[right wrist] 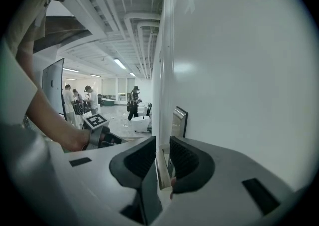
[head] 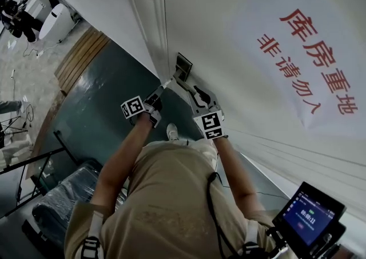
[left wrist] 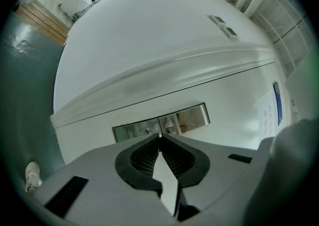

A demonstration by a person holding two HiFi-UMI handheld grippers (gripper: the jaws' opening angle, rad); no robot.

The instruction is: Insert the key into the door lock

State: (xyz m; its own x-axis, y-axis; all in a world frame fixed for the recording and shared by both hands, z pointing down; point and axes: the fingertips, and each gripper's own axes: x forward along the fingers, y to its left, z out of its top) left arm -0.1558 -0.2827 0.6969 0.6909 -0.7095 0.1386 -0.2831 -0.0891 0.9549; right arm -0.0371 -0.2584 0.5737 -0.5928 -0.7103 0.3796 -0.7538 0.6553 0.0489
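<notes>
Head view: left gripper (head: 160, 92) clamped shut on the key (head: 167, 84), blade aimed at the lock (head: 183, 67) on the door (head: 206, 12), tip just short of it or touching; cannot tell which. Left gripper view: pads (left wrist: 145, 159) pressed together, only a thin bright sliver of key at the tips, keyhole (left wrist: 145, 131) just above and a little left of them. Right gripper view: right gripper (right wrist: 162, 140) closed narrow around the handle (right wrist: 161, 169), lever between the pads.

Probably light, stiff, thin metal. Smooth too, so liable to pivot or slip between the pads if pushed off-axis. Best held by the bow, flat faces against the pads, blade free and in line with the keyhole. Calls for gentle, straight pressure; forcing risks twisting it in the grip.
</notes>
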